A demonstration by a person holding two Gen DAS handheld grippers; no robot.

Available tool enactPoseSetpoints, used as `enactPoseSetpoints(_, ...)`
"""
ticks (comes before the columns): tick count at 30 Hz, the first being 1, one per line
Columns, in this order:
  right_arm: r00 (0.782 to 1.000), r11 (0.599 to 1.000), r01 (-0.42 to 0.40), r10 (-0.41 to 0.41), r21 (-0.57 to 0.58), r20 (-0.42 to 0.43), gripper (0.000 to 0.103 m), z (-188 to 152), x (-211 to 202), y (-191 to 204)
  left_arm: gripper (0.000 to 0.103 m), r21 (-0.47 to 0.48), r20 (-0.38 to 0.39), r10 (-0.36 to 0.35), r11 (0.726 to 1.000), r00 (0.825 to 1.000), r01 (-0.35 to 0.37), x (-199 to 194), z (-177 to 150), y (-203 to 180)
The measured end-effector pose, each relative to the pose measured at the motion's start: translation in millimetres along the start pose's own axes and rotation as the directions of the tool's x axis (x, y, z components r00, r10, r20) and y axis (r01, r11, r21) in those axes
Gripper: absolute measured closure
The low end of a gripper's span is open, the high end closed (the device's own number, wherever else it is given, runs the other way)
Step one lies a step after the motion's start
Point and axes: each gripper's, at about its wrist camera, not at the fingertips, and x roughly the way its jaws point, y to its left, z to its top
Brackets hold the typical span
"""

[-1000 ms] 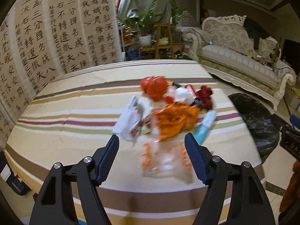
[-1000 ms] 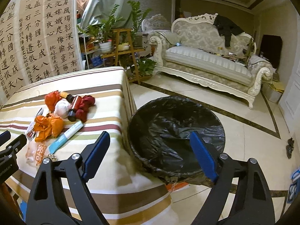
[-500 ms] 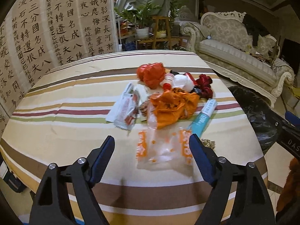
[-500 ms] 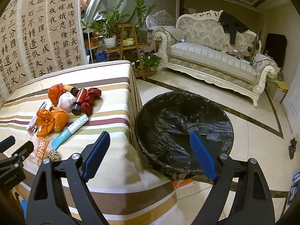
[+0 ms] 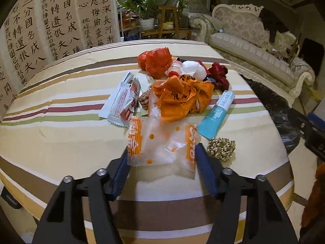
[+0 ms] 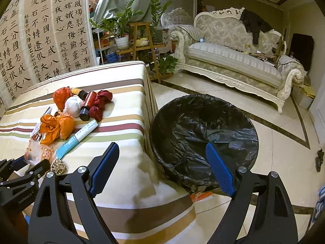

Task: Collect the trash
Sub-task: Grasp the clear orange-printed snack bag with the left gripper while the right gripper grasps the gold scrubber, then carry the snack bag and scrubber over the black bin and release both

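The clear wrapper with orange print (image 5: 162,142) lies flat on the striped tablecloth (image 5: 61,142) at the near edge of the trash pile, and it sits between the fingers of our left gripper (image 5: 161,156). The jaws are spread, one finger at each side edge of the wrapper, apparently touching or just short of it; nothing is pinched yet.

We judge the step in hand to be the first pick. To do it well, we keep the fingertips low against the cloth, close slowly so the thin film buckles upward between the pads rather than sliding out, and confirm a firm pinch before lifting. The film looks light and slippery, so a shallow grip may fail.

Just beside the right finger lies a gold metallic scrubber ball (image 5: 221,149); we keep it out of the closing path. Beyond the wrapper lie a teal tube (image 5: 217,114), a crumpled orange plastic bag (image 5: 180,99), a white sachet with red print (image 5: 124,105), a red plastic bag (image 5: 155,61), a white crumpled ball (image 5: 193,69) and a dark red cloth bundle (image 5: 220,75).

Our right gripper (image 6: 162,166) hangs with jaws spread and empty, over the table corner, beside the bin lined with a black bag (image 6: 203,134) standing on the floor, touching or just beside the table edge. We carry the wrapper there once it is gripped.
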Motion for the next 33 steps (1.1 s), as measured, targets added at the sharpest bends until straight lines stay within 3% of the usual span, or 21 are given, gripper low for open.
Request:
enactPoseSetpoints(5, 1.0, 1.0, -0.013, 0.013, -0.015, -0.003, 0.018, 0, -1, 8, 0.072, 0.006, 0.042, -0.042, 0.999, 0.998, 0.042, -9, 1, 2)
enactPoseSetpoints(9, 1.0, 0.999, -0.028, 0.028, -0.04, -0.006, 0.018, -1, -1, 18, 0.078, -0.005, 0.049, -0.053, 0.999, 0.997, 0.054, -13, 1, 7)
enactPoseSetpoints(16, 0.996, 0.992, -0.084, 0.082, -0.092, -0.019, 0.019, -3, -5, 44, 0.08, -0.043, 0.056, -0.042, 0.998, 0.998, 0.045, -21, -4, 24)
enactPoseSetpoints(28, 0.968, 0.95, -0.242, 0.224, -0.197, -0.112, 0.048, -19, 1, 101, 0.08, -0.111, 0.06, 0.09, 0.99, 0.994, -0.083, -27, -10, 69)
enactPoseSetpoints(33, 0.957, 0.93, -0.281, 0.253, -0.236, -0.14, 0.06, -26, 4, 114, 0.08, -0.12, 0.064, 0.097, 0.989, 0.993, -0.088, -27, -11, 75)
